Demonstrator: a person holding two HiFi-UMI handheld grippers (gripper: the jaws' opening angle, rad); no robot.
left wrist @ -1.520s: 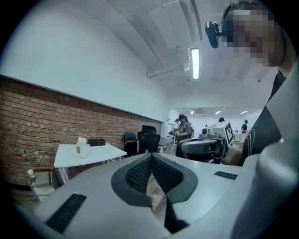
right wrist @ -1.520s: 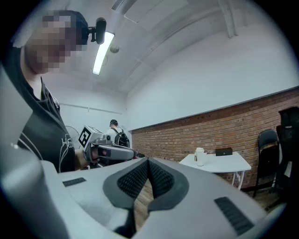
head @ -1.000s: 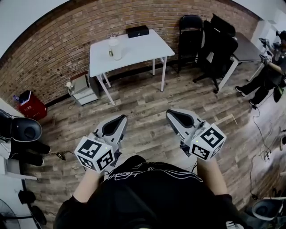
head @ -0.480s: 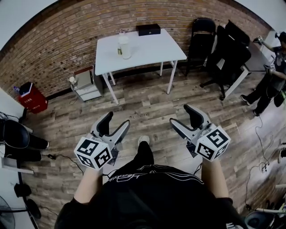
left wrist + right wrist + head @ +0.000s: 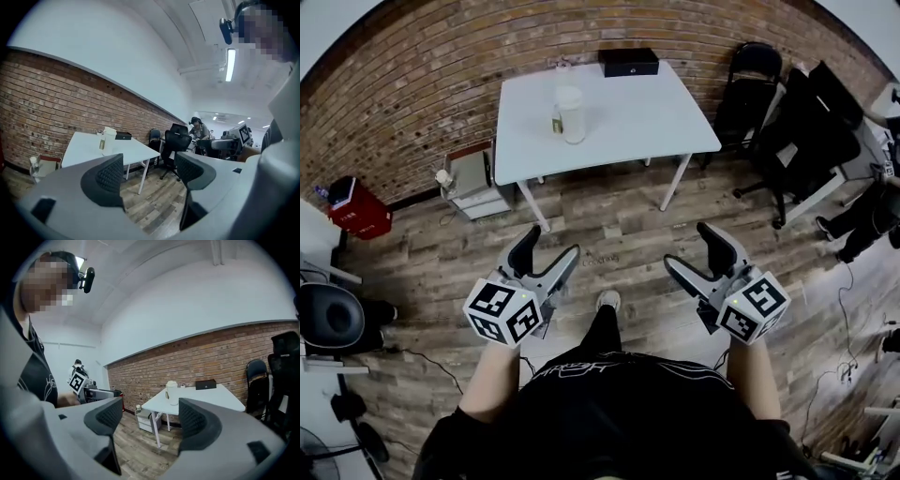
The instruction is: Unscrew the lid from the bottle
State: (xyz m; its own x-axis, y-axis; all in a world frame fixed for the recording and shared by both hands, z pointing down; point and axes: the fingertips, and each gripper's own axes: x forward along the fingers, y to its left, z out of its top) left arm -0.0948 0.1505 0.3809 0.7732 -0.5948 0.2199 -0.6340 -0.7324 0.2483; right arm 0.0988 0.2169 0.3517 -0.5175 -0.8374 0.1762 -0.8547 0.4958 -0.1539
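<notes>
the white desk (image 5: pixel 628 112) lies well ahead of us across the floor. toward its left side the bottle (image 5: pixel 571 114) stands upright with its lid (image 5: pixel 569 94) on, contents hidden. our left tool (image 5: pixel 549 246) is nearer it than our right tool (image 5: pixel 687 247). both tools are opening, with nothing between their jaws.

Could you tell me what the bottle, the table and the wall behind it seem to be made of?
Bottle: probably whitish plastic, going by its milky, matte body.
Table: smooth white top with an even sheen, perhaps laminate or painted board.
Wall: bare red-brown brick, mortar lines visible.
</notes>
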